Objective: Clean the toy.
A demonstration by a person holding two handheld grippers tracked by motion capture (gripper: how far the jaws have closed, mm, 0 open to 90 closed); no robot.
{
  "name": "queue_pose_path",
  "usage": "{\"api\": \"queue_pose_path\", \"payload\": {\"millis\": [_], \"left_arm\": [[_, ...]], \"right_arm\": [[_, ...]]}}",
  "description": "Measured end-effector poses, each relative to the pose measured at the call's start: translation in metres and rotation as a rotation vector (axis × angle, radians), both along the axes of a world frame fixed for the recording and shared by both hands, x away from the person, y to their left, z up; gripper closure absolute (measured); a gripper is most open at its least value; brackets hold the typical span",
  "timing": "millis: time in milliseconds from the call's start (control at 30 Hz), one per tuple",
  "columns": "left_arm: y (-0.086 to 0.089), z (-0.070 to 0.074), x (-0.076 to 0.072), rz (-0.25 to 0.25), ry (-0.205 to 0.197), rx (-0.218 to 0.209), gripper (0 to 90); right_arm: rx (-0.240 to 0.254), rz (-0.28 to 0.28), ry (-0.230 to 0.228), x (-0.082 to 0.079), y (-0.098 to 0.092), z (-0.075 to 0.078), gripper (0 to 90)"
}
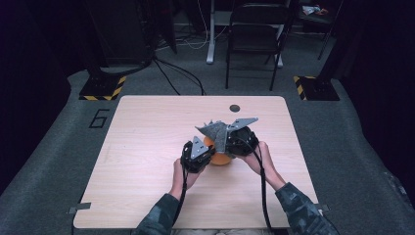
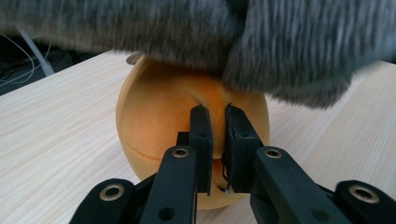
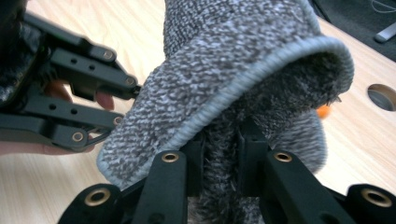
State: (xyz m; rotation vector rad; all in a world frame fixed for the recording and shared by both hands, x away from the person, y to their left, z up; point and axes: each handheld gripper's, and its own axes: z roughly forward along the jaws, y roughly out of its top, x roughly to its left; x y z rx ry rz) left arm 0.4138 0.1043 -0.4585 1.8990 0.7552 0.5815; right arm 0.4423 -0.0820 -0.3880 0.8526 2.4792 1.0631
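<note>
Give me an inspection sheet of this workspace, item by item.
Surface: light wooden table, round hole near its far edge.
Job's things: orange plush ball on the table; grey knitted cover held over it.
Clutter: nothing seen.
Grippers: left gripper shut, pinching the ball's orange fabric; right gripper shut on the cover's fuzzy inner side.
Cables: one black cable trails from each gripper along the forearms.
Surroundings: grey carpet, folding chair beyond the table, two stand bases with yellow-black stripes, loose floor cables.
</note>
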Motion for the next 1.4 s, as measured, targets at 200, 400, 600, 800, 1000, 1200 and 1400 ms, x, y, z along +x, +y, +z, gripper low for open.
{"api": "queue_pose_path", "payload": {"millis": [200,400,600,800,1000,1200,1400], "left_arm": [[0.001,0.000,0.000,-0.003,0.006,0.006,82.9],[0.004,-0.001,0.001,0.013,0.013,-0.012,82.8],[0.008,-0.001,0.003,0.029,0.030,-0.020,82.3],[0.012,-0.001,0.005,0.035,0.031,-0.014,81.6],[0.013,-0.001,0.007,0.046,0.032,-0.014,81.3],[0.015,-0.001,0.009,0.050,0.034,-0.009,81.3],[0.016,0.000,0.009,0.045,0.038,-0.003,80.2]], "right_arm": [[-0.008,-0.052,0.002,0.014,-0.008,-0.010,76.7],[-0.019,-0.132,-0.008,0.024,-0.024,-0.015,76.4],[0.011,-0.163,-0.029,0.016,-0.043,-0.002,76.1],[0.023,-0.238,-0.015,0.013,-0.071,0.001,75.7],[0.014,-0.310,0.006,0.016,-0.095,-0.006,75.3],[-0.019,-0.374,0.022,0.017,-0.113,-0.017,75.2],[-0.059,-0.447,0.053,0.019,-0.136,-0.031,74.7]]}}
